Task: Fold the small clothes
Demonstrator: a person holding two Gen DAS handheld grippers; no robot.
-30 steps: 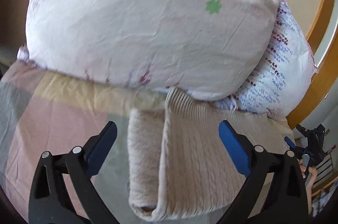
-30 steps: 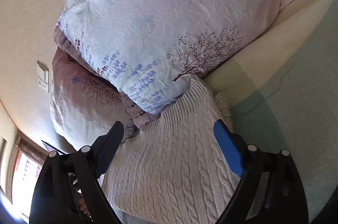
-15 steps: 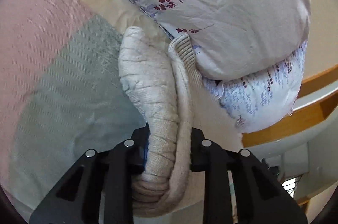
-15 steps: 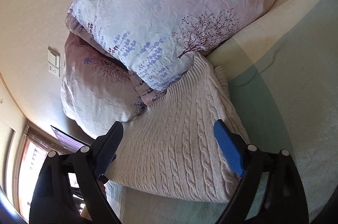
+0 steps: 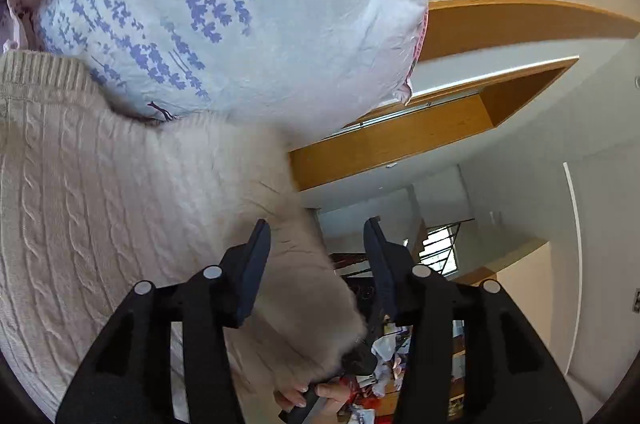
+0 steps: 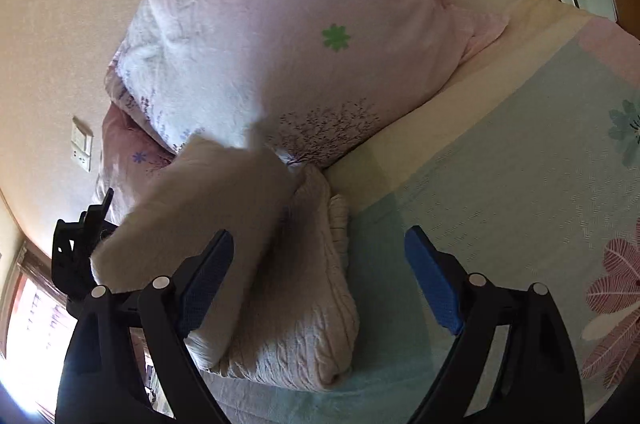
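A cream cable-knit sweater [image 6: 296, 300] lies folded on the bed against the pillows. Its upper layer [image 6: 192, 224] is lifted and blurred on the left. In the left wrist view the sweater [image 5: 120, 208] fills the left side, and a blurred flap [image 5: 316, 288] of it hangs between the fingers. My left gripper [image 5: 318, 256] is partly open with that flap between its fingers, not clamped. The left gripper also shows in the right wrist view [image 6: 80, 244] beside the lifted layer. My right gripper [image 6: 320, 280] is open and empty above the sweater's right edge.
Two floral pillows [image 6: 304, 36] are stacked against the wall behind the sweater. The pastel patchwork bedspread [image 6: 520, 164] spreads to the right. A wall switch [image 6: 82, 144] is at the left. A wooden bed frame [image 5: 400, 140] and the room beyond show in the left wrist view.
My left gripper was shut on the sweater's folded edge; now its fingers stand apart and it has swung up and right, lifting a layer. The right gripper has pulled back, still open.
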